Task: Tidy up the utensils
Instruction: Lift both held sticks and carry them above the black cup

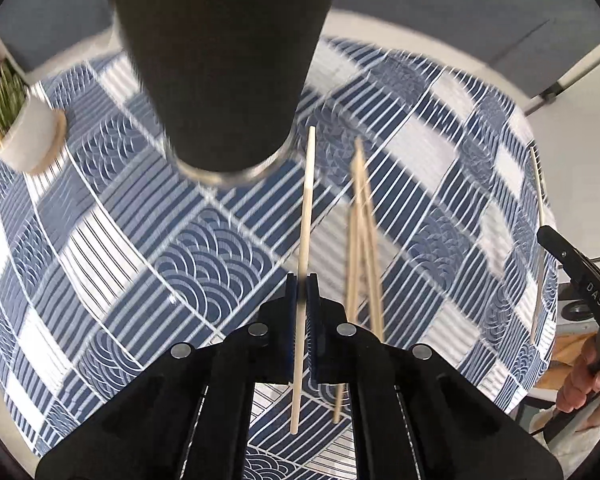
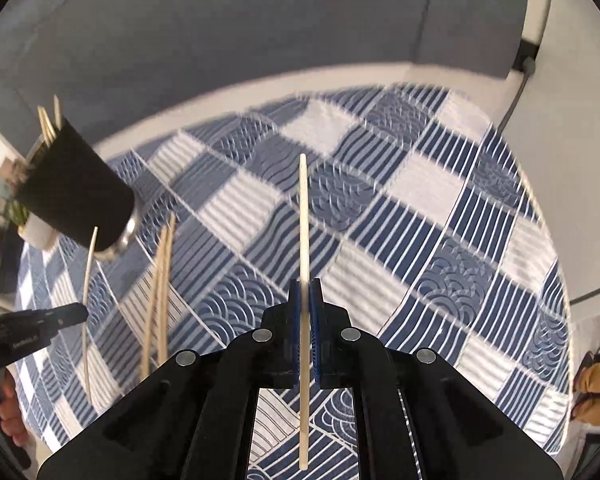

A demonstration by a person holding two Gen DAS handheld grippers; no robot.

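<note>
Two chopsticks were lifted off the blue patterned tablecloth [image 2: 440,184]: my left gripper [image 1: 301,296] was clenched on one chopstick [image 1: 306,216]; my right gripper [image 2: 306,300] was clenched on another chopstick [image 2: 303,240]; loose chopsticks [image 1: 362,240] lay on the cloth between them; black holder [image 1: 228,60], chopsticks already inside, stood near; potted plant [image 1: 20,120] beyond it

Left wrist view: steeply down along the left gripper [image 1: 302,280], close above the blue-and-white tablecloth [image 1: 204,256]; right wrist view: likewise down along the right gripper [image 2: 306,292], close over the same cloth; shared: dark cup [image 1: 224,64], loose chopsticks [image 1: 364,232], each other's gripper at frame edge.
</note>
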